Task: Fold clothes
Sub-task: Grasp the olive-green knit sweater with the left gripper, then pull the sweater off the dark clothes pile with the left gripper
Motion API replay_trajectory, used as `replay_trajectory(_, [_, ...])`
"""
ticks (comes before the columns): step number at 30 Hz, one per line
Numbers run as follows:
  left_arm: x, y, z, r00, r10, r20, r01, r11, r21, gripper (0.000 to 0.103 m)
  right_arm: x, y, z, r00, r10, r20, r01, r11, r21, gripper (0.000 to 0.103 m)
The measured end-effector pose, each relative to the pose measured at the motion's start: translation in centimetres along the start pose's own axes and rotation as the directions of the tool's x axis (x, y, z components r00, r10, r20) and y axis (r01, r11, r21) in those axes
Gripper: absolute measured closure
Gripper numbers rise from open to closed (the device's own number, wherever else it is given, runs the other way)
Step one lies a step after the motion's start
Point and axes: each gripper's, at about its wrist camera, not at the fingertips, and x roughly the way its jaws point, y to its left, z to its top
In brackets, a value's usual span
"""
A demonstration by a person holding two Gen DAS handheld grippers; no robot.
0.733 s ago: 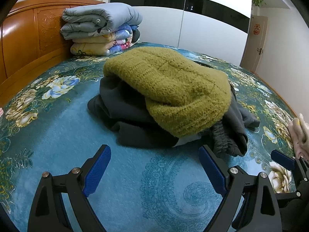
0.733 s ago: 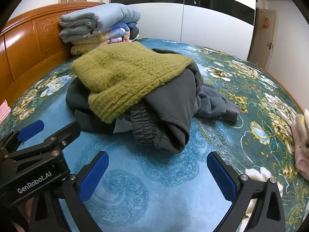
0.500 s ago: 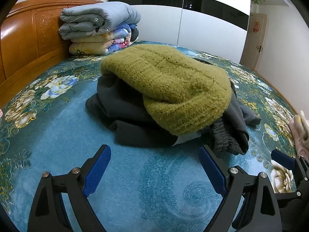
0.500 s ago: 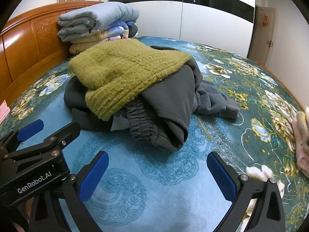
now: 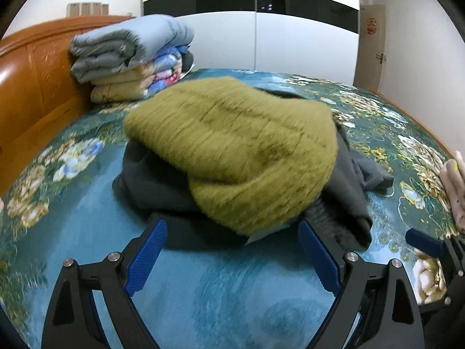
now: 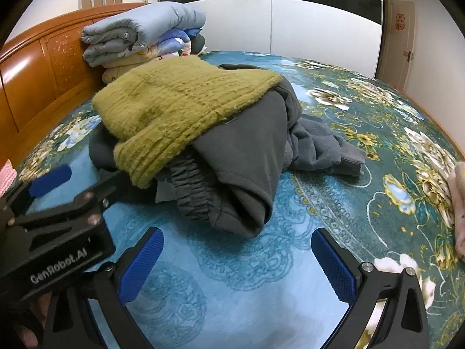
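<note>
A heap of clothes lies on the bed: an olive-green knitted sweater on top of crumpled dark grey garments. The same sweater and grey garments show in the right wrist view. My left gripper is open and empty, its blue pads at the near edge of the heap. My right gripper is open and empty, just short of the grey garments. The left gripper's body shows at the left of the right wrist view.
The bed has a teal flowered cover. Folded quilts are stacked against the wooden headboard. A pale pink garment lies at the right edge. White wardrobe doors stand behind the bed.
Both grippers have moved forward toward the heap, which now looks larger and closer. Their jaws stay open.
</note>
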Motion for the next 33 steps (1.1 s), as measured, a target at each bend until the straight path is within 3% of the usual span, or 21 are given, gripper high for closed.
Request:
replay_trajectory(7, [2.0, -4.1, 3.3, 1.0, 0.002, 0.024, -0.004, 0.994, 0.105, 0.01, 0.1, -2.0, -0.8, 1.0, 0.012, -0.019, -0.011, 0.999, 0.052, 0.0])
replay_trajectory(10, [3.5, -6.5, 4.3, 0.998, 0.048, 0.045, -0.056, 0.976, 0.21, 0.01, -0.1, -3.1, -1.5, 1.0, 0.013, -0.02, -0.012, 0.997, 0.079, 0.0])
replay_trajectory(12, [3.8, -7.4, 5.2, 0.992, 0.093, 0.086, -0.11, 0.967, 0.23, 0.011, -0.5, -3.8, -2.1, 1.0, 0.006, -0.015, -0.004, 0.997, 0.081, 0.0])
replay_trajectory(13, [3.9, -7.4, 5.6, 0.992, 0.096, 0.087, -0.113, 0.969, 0.218, 0.014, -0.6, -4.2, -2.4, 1.0, -0.001, -0.01, 0.002, 0.997, 0.077, 0.0])
replay_trajectory(14, [3.8, -7.2, 6.0, 0.992, 0.088, 0.088, -0.104, 0.974, 0.2, 0.026, -0.8, -4.5, -2.6, 1.0, -0.007, -0.011, 0.008, 0.997, 0.077, 0.0])
replay_trajectory(16, [3.3, -6.4, 6.8, 0.993, 0.081, 0.083, -0.092, 0.985, 0.142, 0.06, -1.3, -5.2, -3.1, 1.0, -0.017, -0.007, 0.017, 0.996, 0.085, 0.0])
replay_trajectory(17, [3.0, -5.9, 7.0, 0.991, 0.111, 0.081, -0.12, 0.986, 0.117, 0.084, -1.5, -5.6, -3.4, 1.0, -0.019, -0.008, 0.02, 0.995, 0.094, 0.0])
replay_trajectory(19, [1.7, -3.5, 7.7, 0.99, 0.108, 0.086, -0.109, 0.994, 0.002, 0.085, -1.8, -6.2, -3.7, 1.0, -0.023, -0.015, 0.025, 0.993, 0.113, 0.0])
replay_trajectory(23, [-2.7, 2.0, 8.7, 0.98, 0.129, 0.152, -0.105, 0.982, -0.157, 0.086, -2.8, -6.6, -4.2, 0.998, -0.028, -0.048, 0.034, 0.991, 0.131, 0.0])
replay_trajectory(30, [-15.4, 13.0, 10.6, 0.917, 0.179, 0.355, -0.049, 0.937, -0.345, 0.087, -4.3, -5.7, -5.0, 0.998, -0.032, -0.052, 0.038, 0.993, 0.113, 0.0])
replay_trajectory(33, [-19.5, 14.4, 9.1, 0.905, 0.129, 0.406, 0.018, 0.941, -0.338, 0.087, -4.9, -5.1, -5.0, 0.999, -0.02, -0.035, 0.024, 0.993, 0.113, 0.0])
